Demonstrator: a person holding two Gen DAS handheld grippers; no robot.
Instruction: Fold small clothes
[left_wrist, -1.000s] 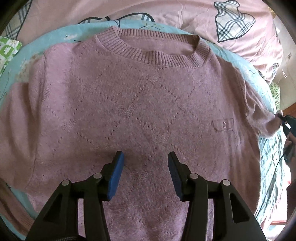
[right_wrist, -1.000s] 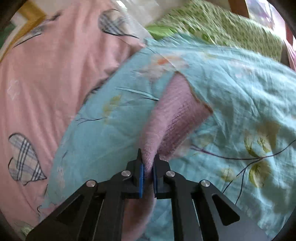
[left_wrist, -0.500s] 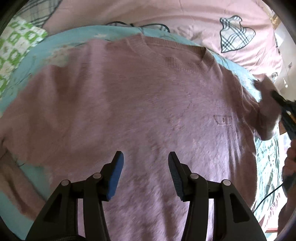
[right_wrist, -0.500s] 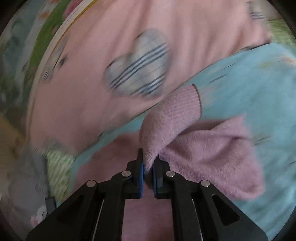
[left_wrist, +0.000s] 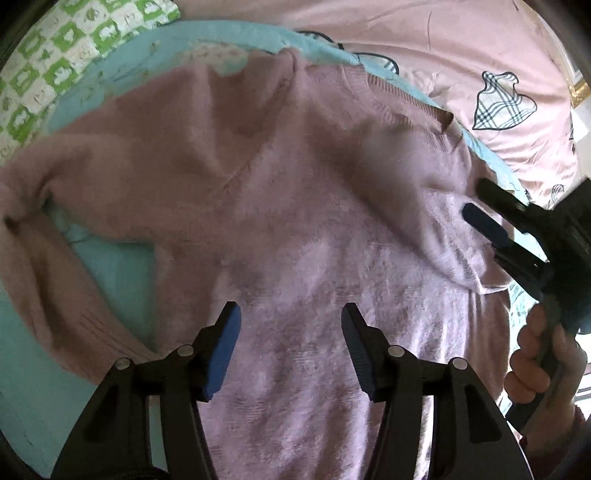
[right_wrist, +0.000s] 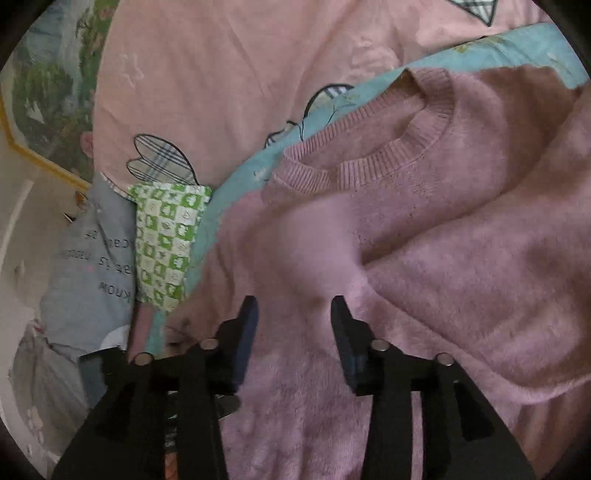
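Pink sweater spread on the bed, both our grippers apart above it.

From our left wrist we see the left gripper (left_wrist: 290, 343) with fingers spread over the sweater (left_wrist: 295, 206), which lies on the turquoise sheet (left_wrist: 110, 254); the right gripper (left_wrist: 480, 210) sits at a sleeve folded inward. From our right wrist, the right gripper (right_wrist: 293, 328) stands spread, holding nothing, over the sweater (right_wrist: 424, 236) near its collar (right_wrist: 413, 147), beside a pink quilt (right_wrist: 221, 74).
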